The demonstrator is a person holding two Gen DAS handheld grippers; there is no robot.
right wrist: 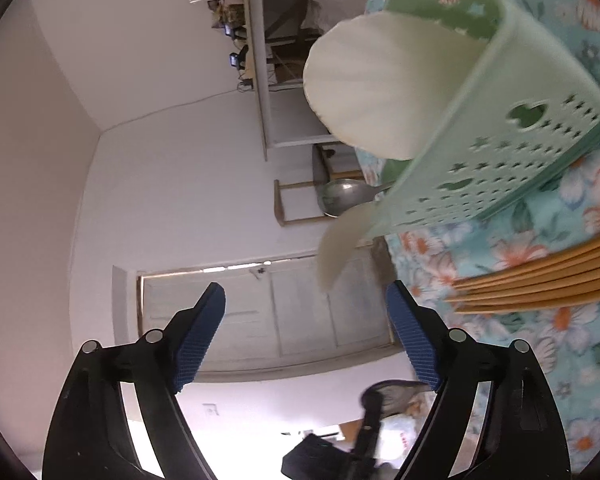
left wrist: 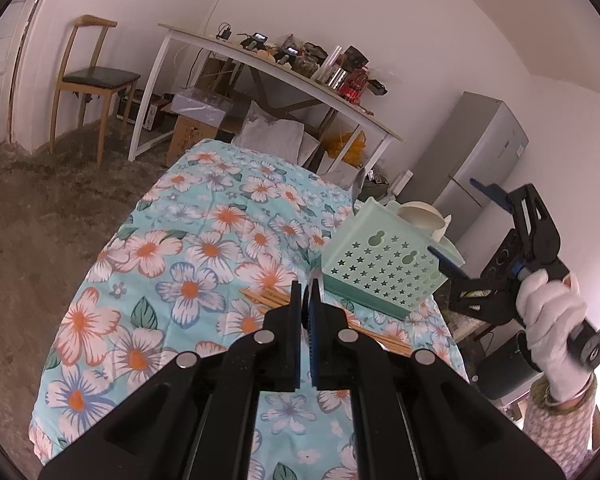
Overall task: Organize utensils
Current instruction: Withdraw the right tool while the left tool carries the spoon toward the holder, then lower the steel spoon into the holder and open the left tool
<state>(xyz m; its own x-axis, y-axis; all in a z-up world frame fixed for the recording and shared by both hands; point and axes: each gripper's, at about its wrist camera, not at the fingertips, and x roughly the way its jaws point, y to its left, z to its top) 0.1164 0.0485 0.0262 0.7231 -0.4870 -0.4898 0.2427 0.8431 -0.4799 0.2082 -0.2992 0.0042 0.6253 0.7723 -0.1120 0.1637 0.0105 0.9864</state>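
A mint-green perforated utensil basket (left wrist: 384, 268) stands on the floral tablecloth (left wrist: 204, 248), with a white ladle (left wrist: 420, 214) and a metal spoon (left wrist: 358, 186) in it. Several wooden chopsticks (left wrist: 266, 296) lie on the cloth beside it. My left gripper (left wrist: 309, 288) is shut on a thin metal utensil whose tip shows between the pads, just above the chopsticks. My right gripper (left wrist: 456, 224) is open and empty, held sideways at the basket's right. In the right wrist view the gripper (right wrist: 306, 300) faces the basket (right wrist: 512, 140), ladle (right wrist: 380, 84), spoon (right wrist: 340, 196) and chopsticks (right wrist: 540, 280).
A white desk (left wrist: 284, 76) cluttered with items stands behind the table, a wooden chair (left wrist: 92, 80) at the left, a grey fridge (left wrist: 476, 152) at the right. Carpeted floor lies left of the table. The table's edge runs close to the basket's right side.
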